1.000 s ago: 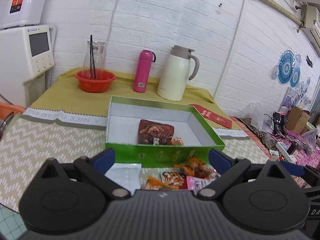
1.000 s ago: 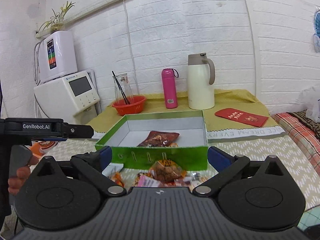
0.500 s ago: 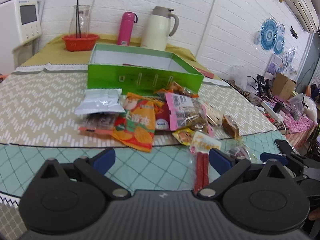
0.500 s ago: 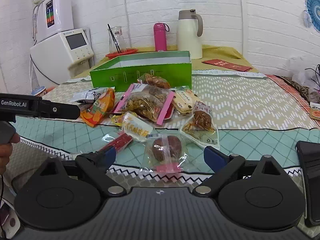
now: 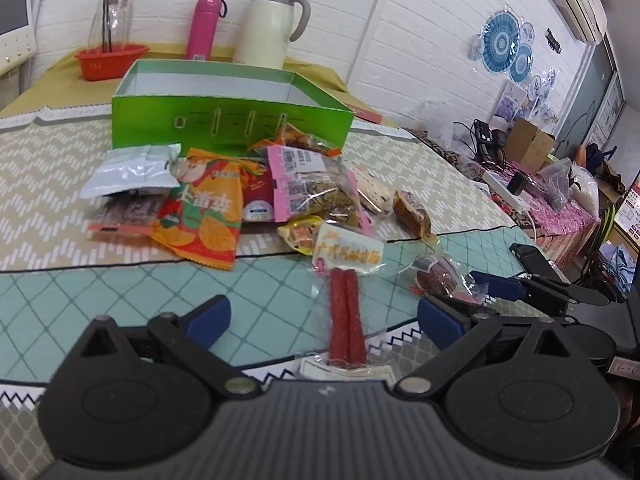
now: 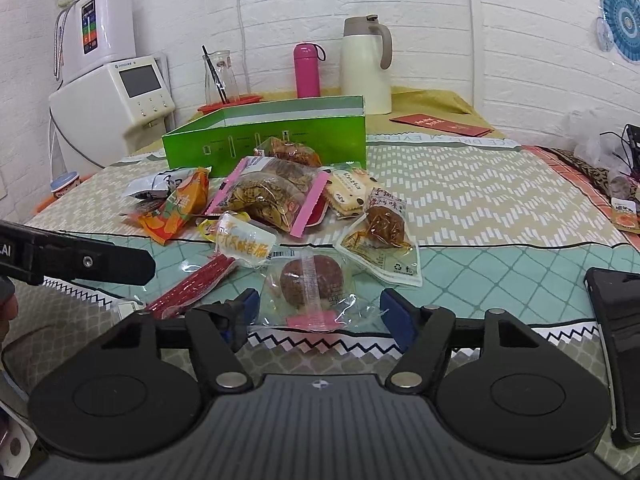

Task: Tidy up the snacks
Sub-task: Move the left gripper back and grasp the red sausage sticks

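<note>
Fingers (image 5: 208,316) wide, empty | right gripper (image 6: 320,316) straddles round snack (image 6: 312,276)

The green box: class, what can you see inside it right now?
Only the white inner walls of the green box show in either view. Its tall front wall hides the floor, so any contents cannot be seen. Snack packets lie outside, in front.

Green box's (image 5: 224,120) contents hidden.

You see glossy clear plastic on the sausage pack (image 5: 347,312). The green box (image 5: 224,120) looks like smooth card. The tablecloth (image 6: 480,200) is matt cloth.
</note>
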Demonstrator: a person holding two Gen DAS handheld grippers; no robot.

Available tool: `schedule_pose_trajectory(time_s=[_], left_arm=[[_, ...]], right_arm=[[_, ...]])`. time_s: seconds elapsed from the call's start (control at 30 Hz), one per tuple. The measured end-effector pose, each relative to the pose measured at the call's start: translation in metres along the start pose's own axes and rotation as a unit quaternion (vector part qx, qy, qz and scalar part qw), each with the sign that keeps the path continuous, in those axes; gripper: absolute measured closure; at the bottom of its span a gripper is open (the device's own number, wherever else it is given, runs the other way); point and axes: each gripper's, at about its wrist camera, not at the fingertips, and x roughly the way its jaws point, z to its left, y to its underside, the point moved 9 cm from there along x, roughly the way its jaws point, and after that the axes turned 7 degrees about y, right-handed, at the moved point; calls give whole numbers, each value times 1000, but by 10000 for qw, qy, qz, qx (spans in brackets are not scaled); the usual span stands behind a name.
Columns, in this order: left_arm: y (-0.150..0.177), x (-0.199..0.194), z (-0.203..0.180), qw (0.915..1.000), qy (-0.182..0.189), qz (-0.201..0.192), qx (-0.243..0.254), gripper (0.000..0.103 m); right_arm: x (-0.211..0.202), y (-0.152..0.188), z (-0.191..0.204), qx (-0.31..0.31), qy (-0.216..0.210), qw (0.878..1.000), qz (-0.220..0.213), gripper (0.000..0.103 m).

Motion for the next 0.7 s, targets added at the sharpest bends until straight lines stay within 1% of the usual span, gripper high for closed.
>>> schedule_pose_trajectory(time_s=[0.07, 0.13, 0.17, 0.2, 0.23, 0.27, 0.37, 0.5, 0.57, 0.63, 0.7], left_arm=[[1, 5, -4, 10000, 29, 58, 53, 5], [2, 10, -8, 9998, 59, 122, 138, 14], [3, 14, -10, 9996, 107, 189, 172, 34], [5, 18, -11, 9993, 129, 296, 179, 53], [6, 21, -11, 9991, 125, 349, 205, 56], [6, 22, -12, 9989, 76, 331, 312, 55], [6, 27, -17, 9978, 28, 380, 533, 59], [7, 31, -24, 9948, -44, 459, 904, 58], [6, 31, -25, 9938, -75, 448, 1017, 58], [5, 28, -24, 9937, -70, 419, 1040, 59], [4, 24, -22, 9935, -151, 387, 1057, 62]], right_arm=[[-1, 1, -4, 3, 55, 10000, 10, 0], [-1, 4, -7, -17, 39, 10000, 64, 0], [-2, 5, -8, -16, 37, 10000, 55, 0], [-3, 5, -9, -15, 31, 10000, 30, 0], [-5, 6, -10, -32, 21, 10000, 29, 0], [-6, 6, -10, -50, 17, 10000, 22, 0], [-10, 4, -11, -84, 34, 9999, -42, 0], [-13, -4, -12, 80, -42, 9998, -161, 0], [-13, -6, -12, 111, -69, 9998, -174, 0], [-10, -7, -11, 56, -15, 9999, -155, 0], [-6, -6, -9, 7, -34, 9999, -103, 0]])
